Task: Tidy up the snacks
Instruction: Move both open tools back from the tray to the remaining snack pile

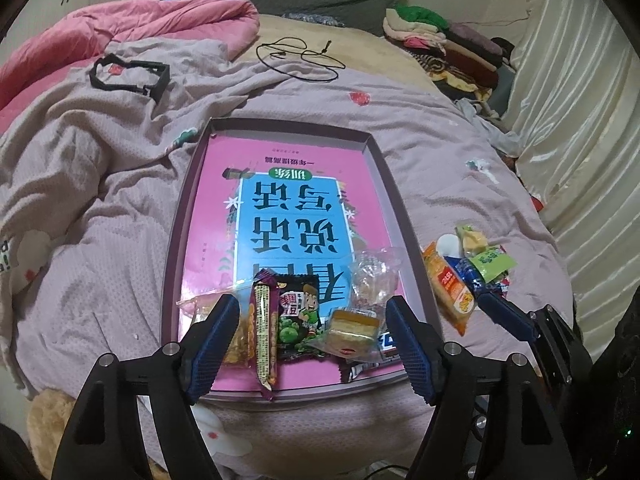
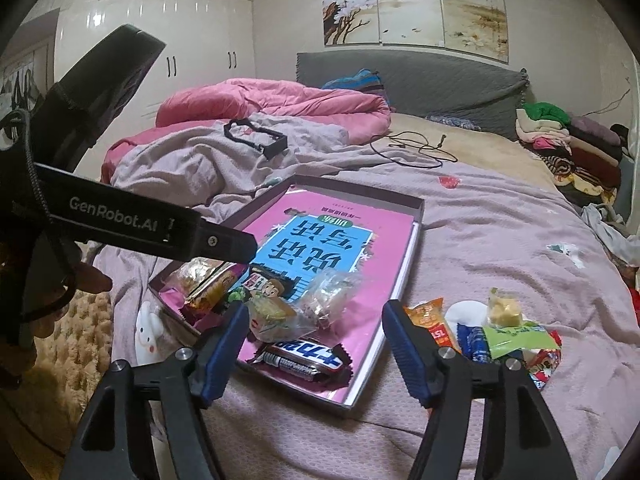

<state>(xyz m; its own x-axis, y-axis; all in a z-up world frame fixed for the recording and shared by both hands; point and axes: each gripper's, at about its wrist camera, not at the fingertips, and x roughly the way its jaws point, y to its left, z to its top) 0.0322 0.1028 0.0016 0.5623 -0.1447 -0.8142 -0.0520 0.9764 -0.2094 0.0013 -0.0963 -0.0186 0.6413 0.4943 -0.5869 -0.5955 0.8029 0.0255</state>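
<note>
A shallow purple box point(image 1: 280, 125) point(image 2: 416, 216) with a pink and blue book inside lies on the bed. Several snacks sit at its near end: a purple bar point(image 1: 265, 336), a black pea packet point(image 1: 298, 320), a wrapped cake point(image 1: 354, 330), a clear bag point(image 1: 374, 276), and a dark chocolate bar point(image 2: 306, 362). My left gripper point(image 1: 311, 340) is open and empty over these snacks. My right gripper point(image 2: 316, 350) is open and empty above the chocolate bar. A loose pile of snacks point(image 1: 468, 268) point(image 2: 492, 332) lies on the bed right of the box.
The bed has a rumpled lilac sheet point(image 1: 100, 200), a pink quilt point(image 1: 160, 20), a black frame point(image 1: 128, 76), a black cable point(image 1: 300, 56) and stacked clothes point(image 1: 444, 44). Cream curtains point(image 1: 580, 120) hang at the right. The left gripper's body point(image 2: 120, 224) crosses the right wrist view.
</note>
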